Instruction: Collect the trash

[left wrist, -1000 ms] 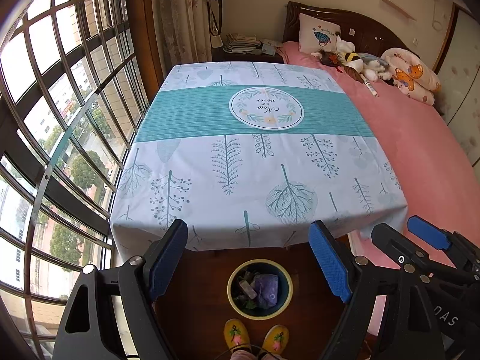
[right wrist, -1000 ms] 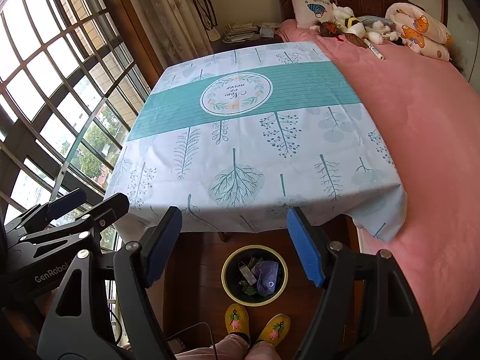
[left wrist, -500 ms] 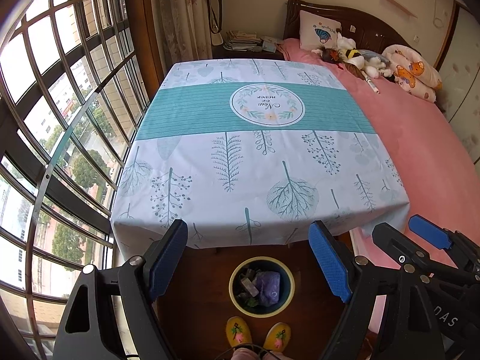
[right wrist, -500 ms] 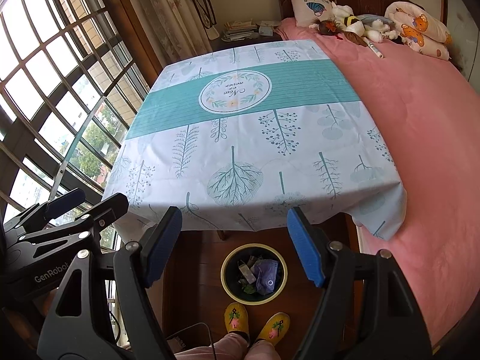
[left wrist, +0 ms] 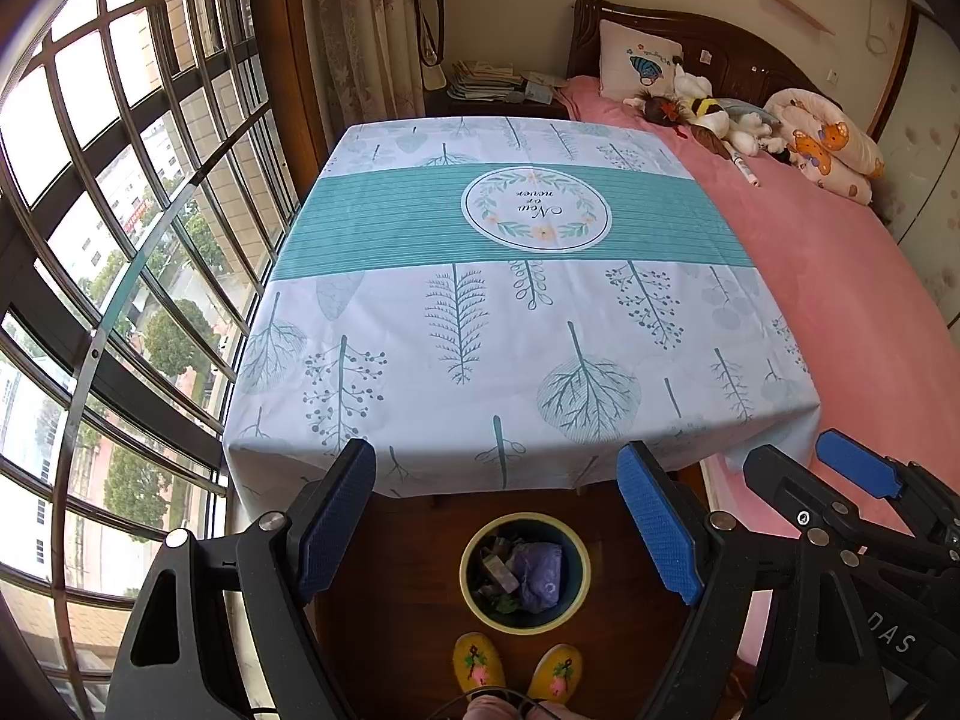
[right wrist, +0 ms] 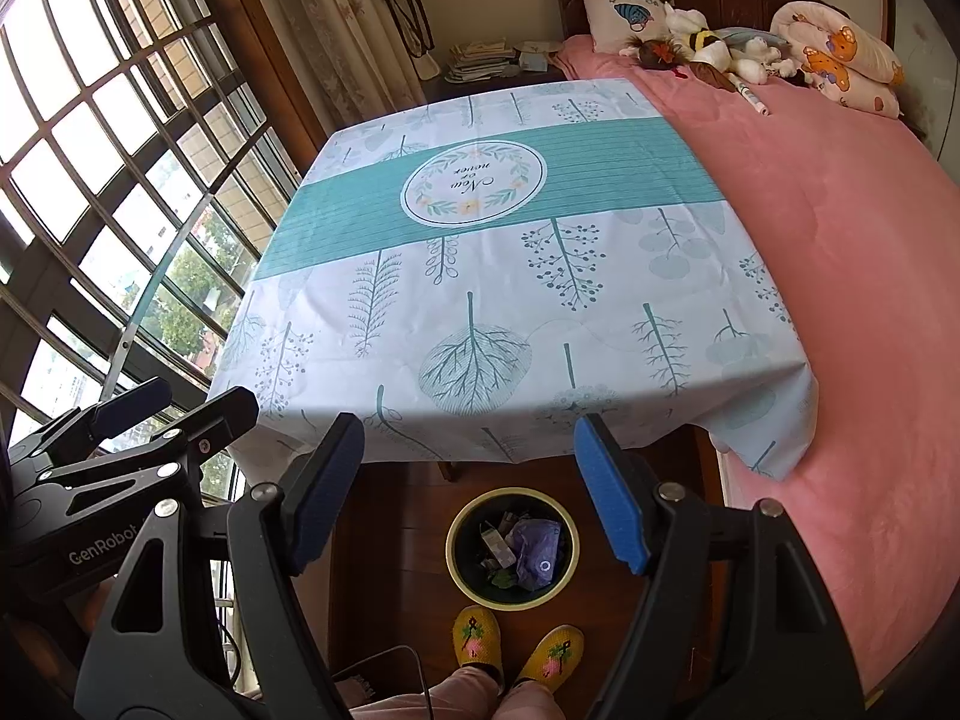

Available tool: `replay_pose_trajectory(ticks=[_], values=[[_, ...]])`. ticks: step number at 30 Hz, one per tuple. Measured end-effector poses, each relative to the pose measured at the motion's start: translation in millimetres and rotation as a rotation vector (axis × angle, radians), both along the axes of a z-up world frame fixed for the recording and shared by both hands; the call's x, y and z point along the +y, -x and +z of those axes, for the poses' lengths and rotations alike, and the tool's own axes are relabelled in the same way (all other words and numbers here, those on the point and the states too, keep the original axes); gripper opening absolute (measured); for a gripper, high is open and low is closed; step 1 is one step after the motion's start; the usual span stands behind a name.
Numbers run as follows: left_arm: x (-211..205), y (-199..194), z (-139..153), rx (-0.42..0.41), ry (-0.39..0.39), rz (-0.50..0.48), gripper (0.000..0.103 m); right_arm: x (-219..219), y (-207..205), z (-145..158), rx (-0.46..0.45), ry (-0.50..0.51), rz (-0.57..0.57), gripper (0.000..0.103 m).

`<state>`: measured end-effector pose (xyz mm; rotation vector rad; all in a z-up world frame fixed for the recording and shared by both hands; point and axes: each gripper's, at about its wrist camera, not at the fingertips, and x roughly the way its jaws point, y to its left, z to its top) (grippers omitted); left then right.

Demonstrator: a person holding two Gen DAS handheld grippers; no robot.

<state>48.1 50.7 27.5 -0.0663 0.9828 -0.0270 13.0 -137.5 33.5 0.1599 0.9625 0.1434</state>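
Both jaws stand wide apart and hold nothing: left gripper (left wrist: 498,516) and right gripper (right wrist: 468,492) hover side by side above the floor, in front of the table. Against the earlier frames very little has changed: the tablecloth (left wrist: 510,324) edge sits a shade higher in each view and the bin a shade lower, so both rigs seem to have drawn back or lifted slightly; no object has moved. Trash bin (left wrist: 525,573) stands on the wooden floor just past the table's near edge, close to the person's yellow slippers (left wrist: 519,666). It already holds trash (left wrist: 537,567): a purple crumpled piece and some paper-like scraps. No loose litter shows on the tablecloth. Judgement: collecting looks finished, or nearly so, and the grippers are idling. Left wrist view shows the right gripper at its right margin and more of the window side. Right wrist view shows the left gripper at lower left, the person's pink trouser legs (right wrist: 474,690), and more of the pink bed (right wrist: 840,228), whose only clutter is soft toys (right wrist: 720,54) and a marker-like stick (right wrist: 750,97) near the pillow; whether that counts as trash cannot be told.
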Motion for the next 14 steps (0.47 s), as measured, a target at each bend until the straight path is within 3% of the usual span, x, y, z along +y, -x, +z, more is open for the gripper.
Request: replay_pose_trajectory(ticks=[14], values=[[9.6, -2.0, -3.2, -0.003, 0.004, -0.015, 0.083, -1.7, 0.4, -2.3, 0.0, -0.001, 0.001, 0.07]])
